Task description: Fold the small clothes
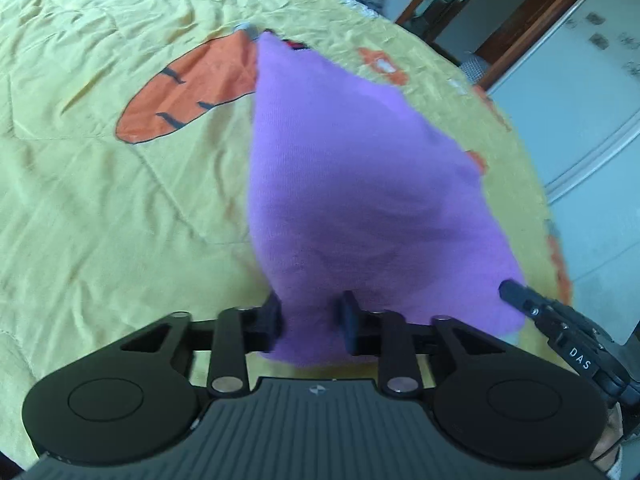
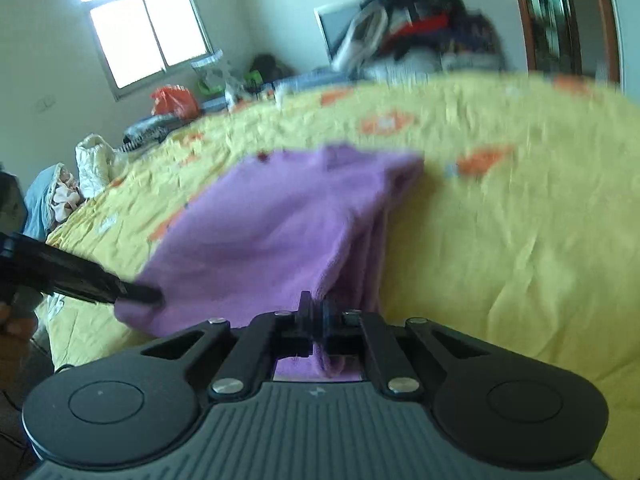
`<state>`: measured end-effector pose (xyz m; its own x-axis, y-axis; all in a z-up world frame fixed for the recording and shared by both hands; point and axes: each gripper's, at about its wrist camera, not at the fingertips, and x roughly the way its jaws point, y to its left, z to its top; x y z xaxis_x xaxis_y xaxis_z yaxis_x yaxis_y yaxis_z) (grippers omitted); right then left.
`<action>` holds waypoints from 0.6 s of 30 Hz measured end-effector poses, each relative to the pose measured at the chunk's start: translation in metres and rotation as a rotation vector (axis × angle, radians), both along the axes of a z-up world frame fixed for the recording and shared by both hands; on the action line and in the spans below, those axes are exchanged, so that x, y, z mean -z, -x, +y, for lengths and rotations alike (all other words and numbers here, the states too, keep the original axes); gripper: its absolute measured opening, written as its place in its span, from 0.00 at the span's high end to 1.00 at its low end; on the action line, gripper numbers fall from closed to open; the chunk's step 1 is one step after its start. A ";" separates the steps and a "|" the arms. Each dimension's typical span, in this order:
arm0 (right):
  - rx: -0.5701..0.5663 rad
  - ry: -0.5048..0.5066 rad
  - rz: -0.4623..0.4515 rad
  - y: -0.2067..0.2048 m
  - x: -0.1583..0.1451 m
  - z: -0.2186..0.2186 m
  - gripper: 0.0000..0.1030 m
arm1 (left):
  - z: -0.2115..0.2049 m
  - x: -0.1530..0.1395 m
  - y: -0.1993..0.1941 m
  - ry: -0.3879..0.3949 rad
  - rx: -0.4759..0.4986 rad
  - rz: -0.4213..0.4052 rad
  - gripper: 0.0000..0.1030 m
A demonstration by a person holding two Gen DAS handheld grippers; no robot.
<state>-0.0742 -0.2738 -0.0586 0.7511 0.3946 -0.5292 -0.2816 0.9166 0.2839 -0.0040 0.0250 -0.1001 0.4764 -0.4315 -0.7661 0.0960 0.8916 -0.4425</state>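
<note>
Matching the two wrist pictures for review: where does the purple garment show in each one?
Left wrist view: the purple garment fills the centre, running from the left claw up to a point near the orange carrot print.
Right wrist view: it sits centre-left, bunched into the right claw.
Shared landmark: the yellow bedspread beneath it.

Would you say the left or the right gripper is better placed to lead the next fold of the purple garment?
Neither clearly. The left gripper and right gripper each pinch a near corner of the purple garment, so they should probably fold together.
</note>
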 end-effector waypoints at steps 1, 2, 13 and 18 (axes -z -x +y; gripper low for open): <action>0.005 0.025 -0.030 0.004 -0.007 -0.001 0.97 | 0.002 0.000 0.002 0.006 -0.006 0.006 0.77; 0.007 0.056 -0.046 0.006 -0.011 -0.003 0.97 | 0.003 0.001 0.005 0.001 -0.008 0.004 0.77; 0.067 -0.130 0.026 -0.066 -0.002 -0.037 0.09 | 0.021 -0.003 0.021 -0.031 -0.030 -0.042 0.20; 0.088 -0.311 0.180 -0.151 0.021 -0.047 0.41 | 0.009 0.003 0.017 -0.057 -0.028 -0.038 0.20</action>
